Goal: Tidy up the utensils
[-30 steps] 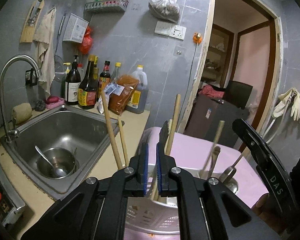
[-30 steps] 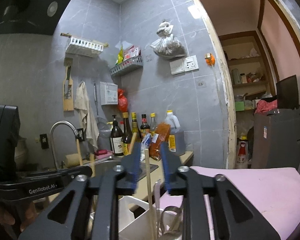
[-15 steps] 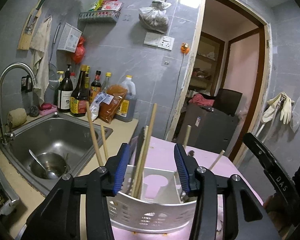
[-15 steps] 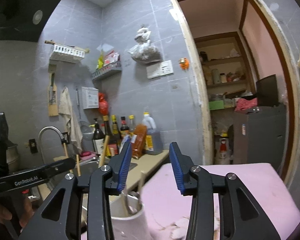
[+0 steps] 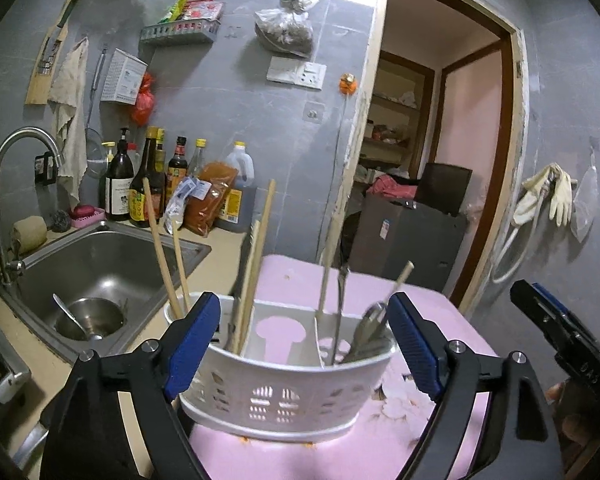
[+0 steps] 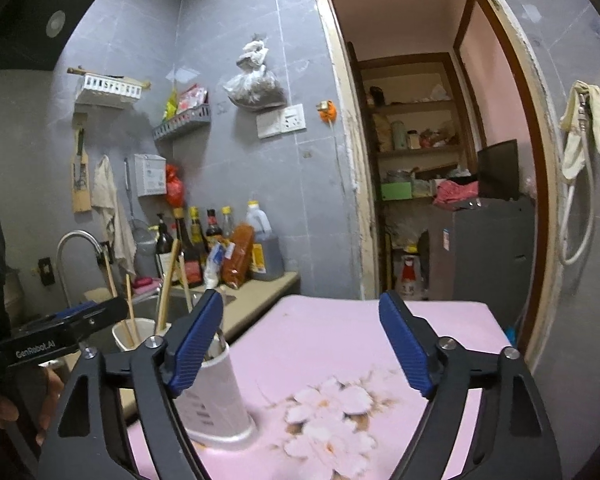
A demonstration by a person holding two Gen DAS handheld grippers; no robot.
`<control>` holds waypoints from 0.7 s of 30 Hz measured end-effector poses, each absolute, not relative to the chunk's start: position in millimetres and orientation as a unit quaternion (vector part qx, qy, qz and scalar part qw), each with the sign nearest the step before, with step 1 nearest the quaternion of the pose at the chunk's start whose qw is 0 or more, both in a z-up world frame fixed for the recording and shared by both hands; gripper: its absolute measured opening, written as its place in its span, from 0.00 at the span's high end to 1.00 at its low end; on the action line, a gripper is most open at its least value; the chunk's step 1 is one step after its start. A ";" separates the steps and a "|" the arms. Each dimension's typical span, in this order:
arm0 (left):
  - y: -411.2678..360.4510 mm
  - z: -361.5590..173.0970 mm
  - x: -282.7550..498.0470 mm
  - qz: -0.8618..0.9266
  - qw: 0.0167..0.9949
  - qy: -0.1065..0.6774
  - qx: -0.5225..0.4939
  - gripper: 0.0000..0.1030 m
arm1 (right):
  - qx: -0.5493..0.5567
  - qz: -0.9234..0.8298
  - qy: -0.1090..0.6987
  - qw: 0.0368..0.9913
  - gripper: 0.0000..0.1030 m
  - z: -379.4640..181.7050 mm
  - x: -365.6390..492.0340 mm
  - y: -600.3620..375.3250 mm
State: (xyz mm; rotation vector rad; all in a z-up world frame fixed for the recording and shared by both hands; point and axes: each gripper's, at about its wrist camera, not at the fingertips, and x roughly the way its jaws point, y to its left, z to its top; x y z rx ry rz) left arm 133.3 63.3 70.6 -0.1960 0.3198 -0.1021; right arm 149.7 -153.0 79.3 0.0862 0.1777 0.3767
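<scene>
A white perforated utensil caddy [image 5: 284, 392] stands on the pink flowered table top [image 5: 300, 456]. Wooden chopsticks [image 5: 256, 264] lean in its left compartments, and metal utensils [image 5: 364, 332] with a wooden-handled one stand in its right one. My left gripper [image 5: 304, 344] is open and empty, its blue pads either side of the caddy's near wall. My right gripper [image 6: 300, 348] is open and empty above the table, with the caddy's end [image 6: 212, 400] behind its left finger [image 6: 192, 348]. Each gripper shows at the edge of the other's view.
A steel sink [image 5: 100, 268] with a bowl and spoon [image 5: 88, 320] lies left of the table, with a tap [image 5: 16, 176]. Sauce bottles [image 5: 148, 184] stand at the wall. An open doorway [image 5: 440, 168] and a dark cabinet [image 5: 412, 236] are behind the table.
Both grippers opened from shut to wide and drew back from the caddy. The chopsticks and utensils they held over it now stand inside it.
</scene>
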 end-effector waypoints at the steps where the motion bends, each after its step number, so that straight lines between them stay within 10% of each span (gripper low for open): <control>1: 61.1 68.8 131.9 -0.053 0.981 0.162 -0.095 0.13 | 0.044 0.184 0.093 0.978 0.19 78.2 146.9 -156.2; 8: 42.2 60.2 112.9 -0.064 0.981 0.164 -0.081 0.05 | 0.050 0.164 0.112 0.979 0.02 71.8 123.4 -174.9; 21: 29.8 45.2 67.2 -0.064 0.980 0.176 -0.072 0.02 | 0.045 0.126 0.137 0.981 0.00 63.2 72.4 -190.8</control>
